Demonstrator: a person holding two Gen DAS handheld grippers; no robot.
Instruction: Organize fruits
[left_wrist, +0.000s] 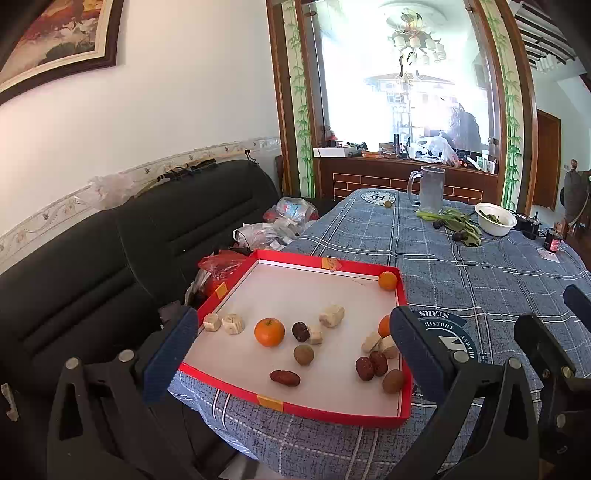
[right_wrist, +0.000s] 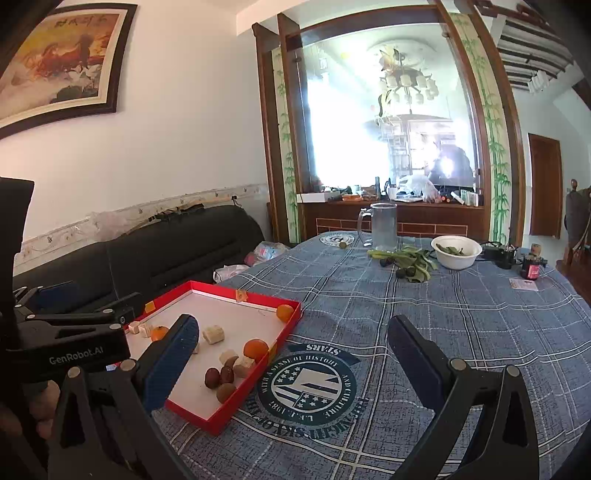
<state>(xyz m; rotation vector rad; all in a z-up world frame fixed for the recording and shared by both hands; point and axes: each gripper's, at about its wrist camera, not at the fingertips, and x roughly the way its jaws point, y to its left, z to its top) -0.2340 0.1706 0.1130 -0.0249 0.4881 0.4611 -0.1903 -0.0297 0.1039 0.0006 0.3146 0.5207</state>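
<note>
Fruit lay scattered in the shallow red cardboard tray (left_wrist: 334, 408) at lower centre of my left view — round orange mandarins (left_wrist: 269, 332), wrinkled dark-red dates (left_wrist: 284, 377), brownish kiwis (left_wrist: 303, 355), pale cut chunks (left_wrist: 331, 315). My left gripper (left_wrist: 295, 354) hovered over it, jaws spread and empty; my right gripper (right_wrist: 291, 365) was likewise released above the blue plaid tablecloth (right_wrist: 424, 306). Best, I judged, to straddle one mandarin squarely — clear of neighbours — and squeeze gently.
</note>
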